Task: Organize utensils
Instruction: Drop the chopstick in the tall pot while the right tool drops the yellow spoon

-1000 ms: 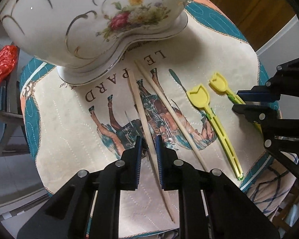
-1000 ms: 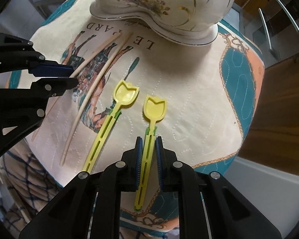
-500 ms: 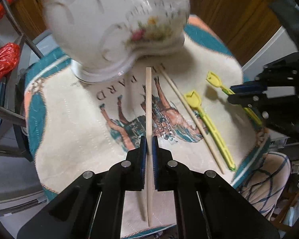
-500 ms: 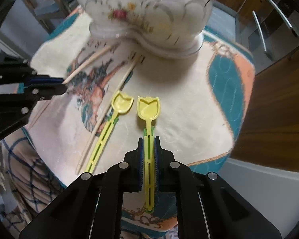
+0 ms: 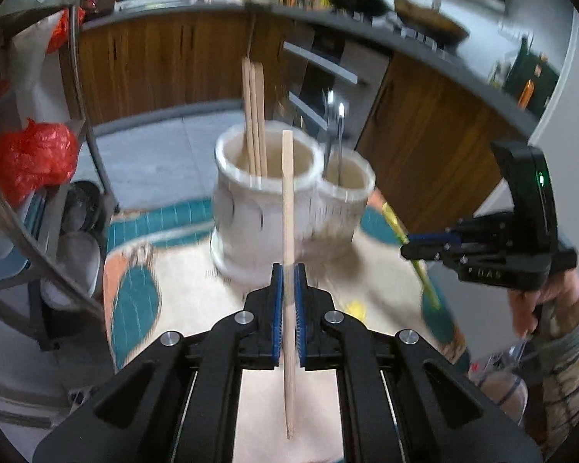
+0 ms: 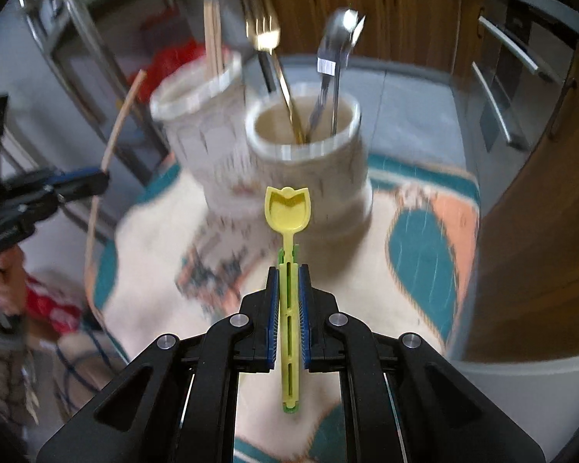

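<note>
My left gripper (image 5: pixel 288 270) is shut on a wooden chopstick (image 5: pixel 288 208) and holds it upright in the air before the white two-cup ceramic holder (image 5: pixel 266 208). The holder's left cup holds two chopsticks (image 5: pixel 254 115); its right cup (image 5: pixel 347 193) holds metal cutlery (image 5: pixel 336 123). My right gripper (image 6: pixel 288 274) is shut on a yellow tulip-shaped plastic spoon (image 6: pixel 287 208), raised before the cutlery cup (image 6: pixel 305 142). The left gripper (image 6: pixel 77 181) with its chopstick (image 6: pixel 115 135) shows at the left of the right wrist view. The right gripper (image 5: pixel 409 245) shows in the left wrist view.
The holder stands on a round table with a quilted cream, teal and orange cloth (image 5: pixel 135 301). A metal rack with a red bag (image 5: pixel 31 158) stands at the left. Wooden kitchen cabinets (image 5: pixel 436 146) and an oven (image 5: pixel 320 77) lie beyond. A second yellow spoon (image 5: pixel 357 308) lies on the cloth.
Both grippers have lifted off the cloth and tilted up, the left with the chopstick, the right with the yellow spoon. The holder's open tops have come into view.
</note>
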A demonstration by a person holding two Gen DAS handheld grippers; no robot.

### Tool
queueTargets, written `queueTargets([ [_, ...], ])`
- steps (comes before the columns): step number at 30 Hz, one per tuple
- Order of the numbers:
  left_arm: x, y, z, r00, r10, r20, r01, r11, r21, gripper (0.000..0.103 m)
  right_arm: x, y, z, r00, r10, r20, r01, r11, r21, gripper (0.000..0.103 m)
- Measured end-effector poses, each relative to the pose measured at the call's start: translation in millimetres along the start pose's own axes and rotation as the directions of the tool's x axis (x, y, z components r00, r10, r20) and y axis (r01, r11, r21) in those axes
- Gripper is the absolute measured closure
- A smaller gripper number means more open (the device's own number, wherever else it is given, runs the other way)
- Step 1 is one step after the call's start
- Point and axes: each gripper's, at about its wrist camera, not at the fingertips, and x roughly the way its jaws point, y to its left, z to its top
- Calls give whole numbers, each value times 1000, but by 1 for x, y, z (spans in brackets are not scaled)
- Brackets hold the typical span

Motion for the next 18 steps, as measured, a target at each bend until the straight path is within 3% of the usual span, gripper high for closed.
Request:
queueTargets([
  [4,-6,6,28,993,-1,115,4,1000,-28,98,-19,-4,23,984,43,172,-53,997,55,93],
  [5,-6,7,37,986,27,162,-22,999,-28,98,-24,-5,29,974,39,224,-55,997,63,93],
  [7,-8,11,49,973,4,232,6,999,-41,98,-32,-9,37,948,68,311,-99,992,84,93],
  [10,-10,14,70,938,25,346,-3,998,-63,98,-41,-15,49,899,51,436,-106,989,103,93],
  [13,-9,11,82,885,8,466,14,999,-44,98,-38,-16,53,841,40,540,-120,986,114,93],
  [16,-2,9,85,836,19,549,-6,1000,-26,97,-27,-7,67,824,-33,566,-21,996,89,93],
  [18,3,10,84,814,29,581,-12,999,-33,97,-22,-1,72,813,-58,579,23,997,68,93],
])
